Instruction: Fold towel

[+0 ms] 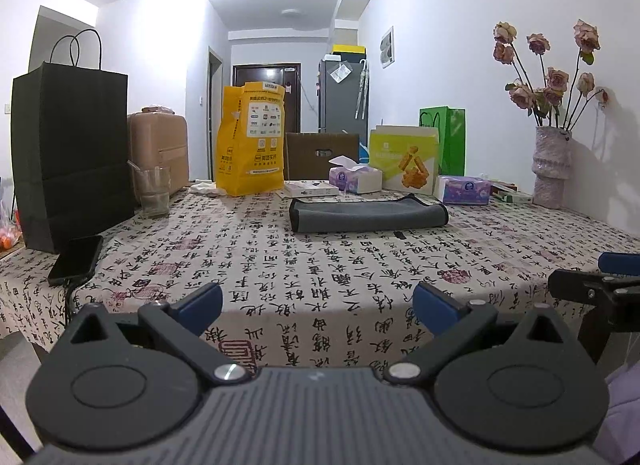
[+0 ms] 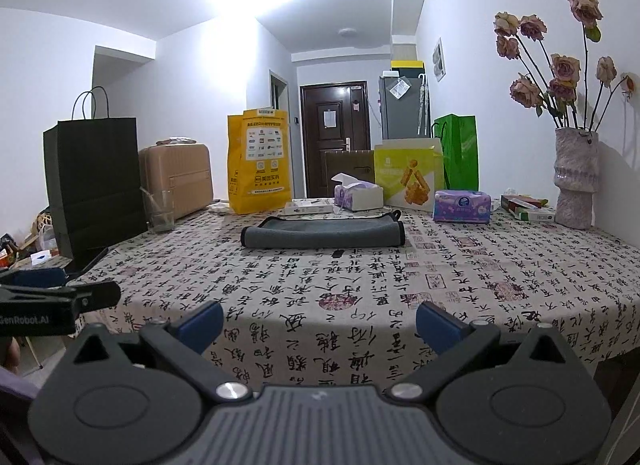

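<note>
Left gripper [image 1: 316,307]: jaws wide apart — empty.
Right gripper [image 2: 318,323]: same.
Grey towel [image 1: 368,214]: folded, well ahead of both jaws.
Beyond towel: tissue box [image 1: 355,178], yellow bag [image 1: 250,141].

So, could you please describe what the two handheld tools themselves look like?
Both look alike: the left tool and right tool each have a ribbed grey body, black linkage arms with round black discs, silver pivot pins and blue finger pads. Seen from the right wrist view, the left tool carries white "GenRobot.AI" lettering on its black side. No cables show.
</note>
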Available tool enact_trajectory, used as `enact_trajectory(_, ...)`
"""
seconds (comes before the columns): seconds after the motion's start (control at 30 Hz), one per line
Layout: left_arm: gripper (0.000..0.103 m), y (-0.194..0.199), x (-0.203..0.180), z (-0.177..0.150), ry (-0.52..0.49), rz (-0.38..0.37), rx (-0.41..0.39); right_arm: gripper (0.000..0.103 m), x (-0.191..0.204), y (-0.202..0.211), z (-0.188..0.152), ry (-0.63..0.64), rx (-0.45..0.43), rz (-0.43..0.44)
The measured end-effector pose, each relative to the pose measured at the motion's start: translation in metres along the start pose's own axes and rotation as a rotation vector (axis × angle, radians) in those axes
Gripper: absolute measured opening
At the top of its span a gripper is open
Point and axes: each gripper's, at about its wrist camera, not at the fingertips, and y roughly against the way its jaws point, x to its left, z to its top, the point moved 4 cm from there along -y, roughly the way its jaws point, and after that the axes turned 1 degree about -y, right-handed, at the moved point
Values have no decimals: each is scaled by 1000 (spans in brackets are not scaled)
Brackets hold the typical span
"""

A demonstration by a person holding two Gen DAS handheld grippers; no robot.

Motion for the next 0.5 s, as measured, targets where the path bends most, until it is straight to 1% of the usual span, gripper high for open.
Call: enact_trajectory(0.5, 103, 0, 0, 0, 0, 0, 0, 103, 0, 0, -1, -2, 3, 1)
